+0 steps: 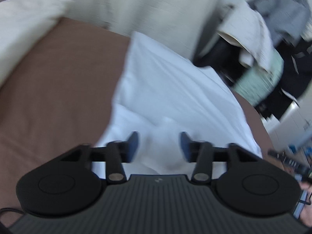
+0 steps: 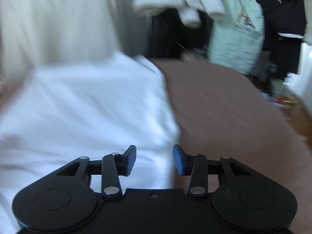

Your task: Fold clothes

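Observation:
A white garment lies spread on a brown bed sheet. My left gripper hovers over the garment's near end, open, with white cloth showing between its blue pads and nothing pinched. In the right wrist view the same white garment fills the left half and the brown sheet the right. My right gripper stands open above the garment's right edge. Both views are blurred by motion.
Cream bedding is piled at the far left of the bed. Beyond the bed hang a pale green cloth, white clothes and dark clothes. A wooden floor shows at the right. A hand is at the right edge.

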